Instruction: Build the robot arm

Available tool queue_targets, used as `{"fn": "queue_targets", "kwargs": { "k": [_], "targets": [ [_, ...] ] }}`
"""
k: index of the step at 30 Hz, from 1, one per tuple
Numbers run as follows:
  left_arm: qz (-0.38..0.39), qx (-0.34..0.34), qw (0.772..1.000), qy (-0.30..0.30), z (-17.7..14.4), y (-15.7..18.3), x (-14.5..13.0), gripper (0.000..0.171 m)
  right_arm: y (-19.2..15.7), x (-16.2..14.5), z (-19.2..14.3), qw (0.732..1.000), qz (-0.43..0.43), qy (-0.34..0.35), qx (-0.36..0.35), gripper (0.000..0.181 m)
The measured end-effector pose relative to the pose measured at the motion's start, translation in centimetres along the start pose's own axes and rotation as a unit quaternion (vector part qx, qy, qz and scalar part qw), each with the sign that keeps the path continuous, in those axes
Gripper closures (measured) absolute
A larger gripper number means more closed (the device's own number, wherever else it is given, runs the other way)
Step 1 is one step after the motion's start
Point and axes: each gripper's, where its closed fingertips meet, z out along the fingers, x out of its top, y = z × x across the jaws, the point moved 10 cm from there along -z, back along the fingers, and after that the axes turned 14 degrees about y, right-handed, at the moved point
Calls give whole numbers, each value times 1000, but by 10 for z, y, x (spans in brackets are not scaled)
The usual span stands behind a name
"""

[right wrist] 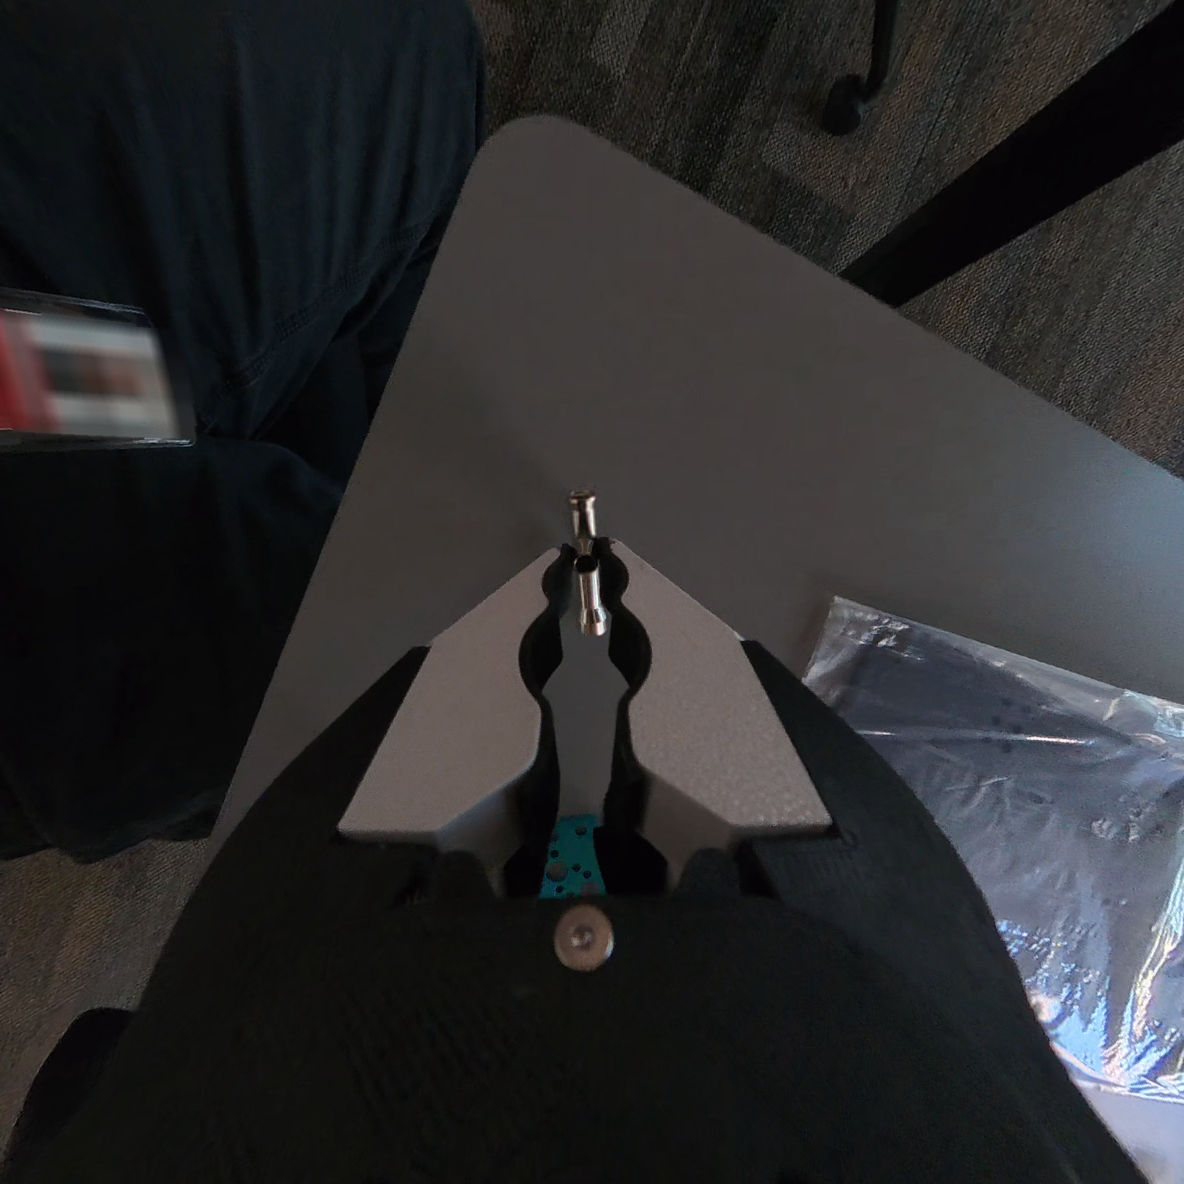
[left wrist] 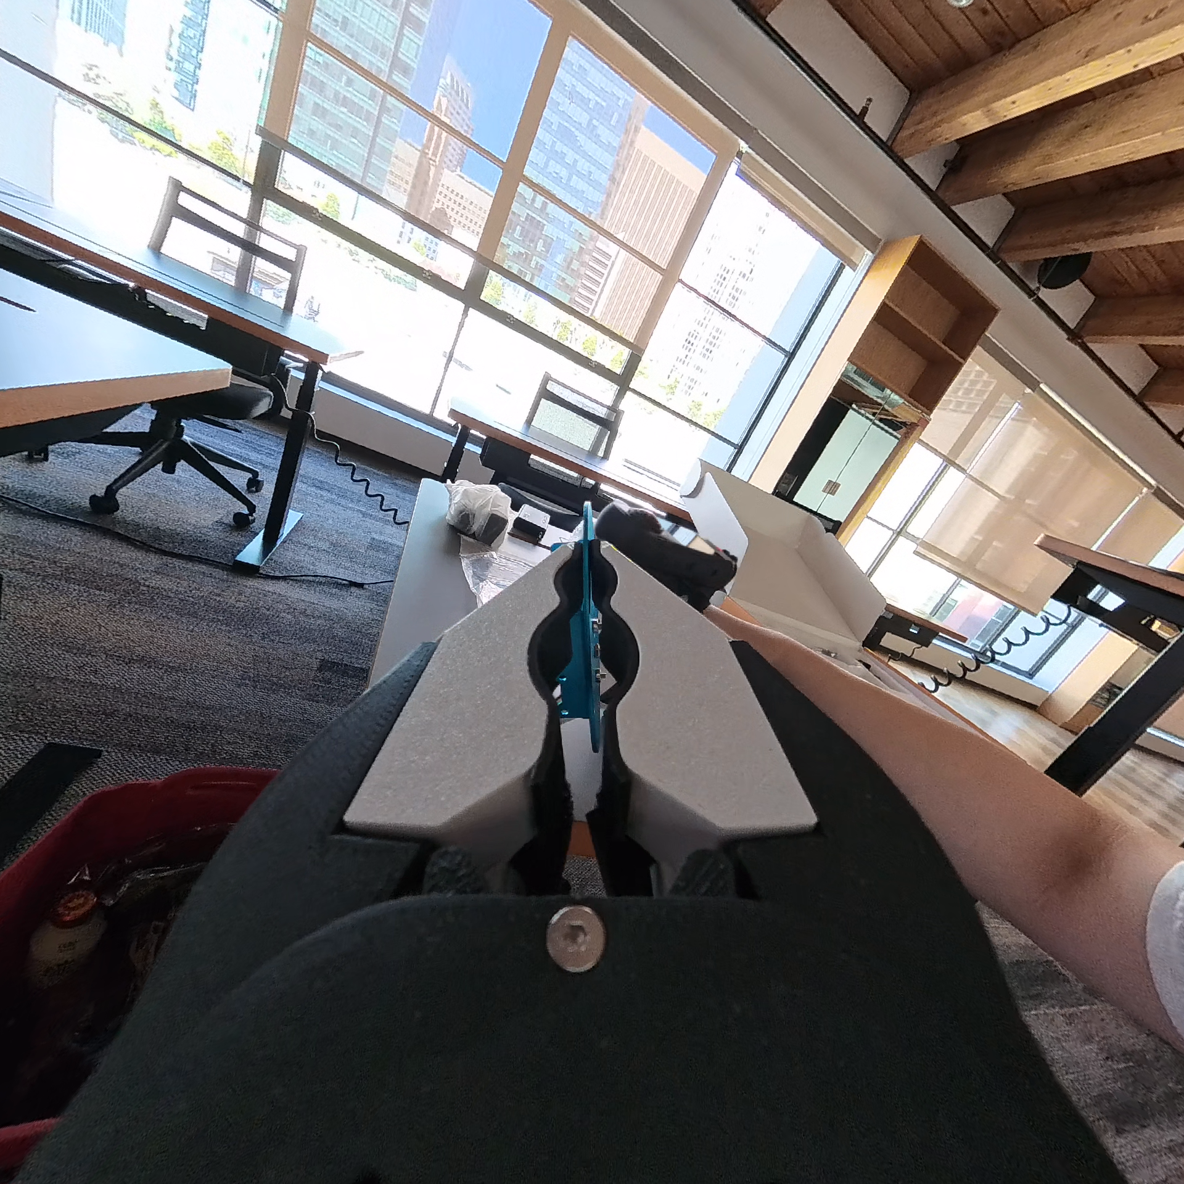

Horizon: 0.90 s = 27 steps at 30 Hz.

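My left gripper (left wrist: 586, 552) is shut on a thin teal metal plate (left wrist: 584, 647) with small holes, held edge-on and raised above a grey table (left wrist: 426, 576). The other gripper (left wrist: 666, 544) shows just past it, dark, with a bare forearm (left wrist: 897, 762) behind it. My right gripper (right wrist: 584, 556) is shut on a small shiny metal rod (right wrist: 587, 576) with a cross hole, held over the grey table (right wrist: 641, 359). A bit of the teal plate (right wrist: 572, 862) shows low between its fingers.
A crumpled plastic bag (left wrist: 477, 506) and a small box (left wrist: 530, 520) lie on the table, with an open white carton (left wrist: 801, 564) to the right. A red basket (left wrist: 96, 897) stands low left. A clear plastic bag (right wrist: 999, 801) lies at the right. A person's dark clothing (right wrist: 192, 256) is left. One gripper's finger ends stand about 25 cm off the other's.
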Motion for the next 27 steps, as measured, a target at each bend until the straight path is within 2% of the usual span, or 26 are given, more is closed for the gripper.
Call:
{"fn": "queue_targets", "kwargs": {
  "k": [6,8,11,13,15,17,20,25,27],
  "targets": [
    [1,-2,1000,-7,2,-1,-2,171,1,1,0,1000,26,12,5,175],
    [1,2,1000,-9,2,-4,-4,171,-5,15,-14,999,10,50,-14,175],
    [-7,10,1000,-10,0,-9,-7,171,-49,72,-61,973,-111,194,-49,175],
    [-4,9,1000,-12,0,-8,-7,171,-85,103,-85,938,-229,236,-108,175],
    [15,10,1000,-7,-1,-3,-6,171,-115,122,-90,913,-303,237,-134,175],
    [34,8,999,-1,-2,3,-3,171,-133,132,-88,903,-329,234,-149,175],
    [41,2,999,6,-3,12,-1,171,-139,138,-83,894,-342,222,-185,175],
    [47,-3,999,11,-3,19,4,171,-141,139,-79,892,-351,209,-195,175],
    [49,-8,999,15,-3,22,6,171,-143,139,-79,880,-375,208,-203,175]
  ]
}}
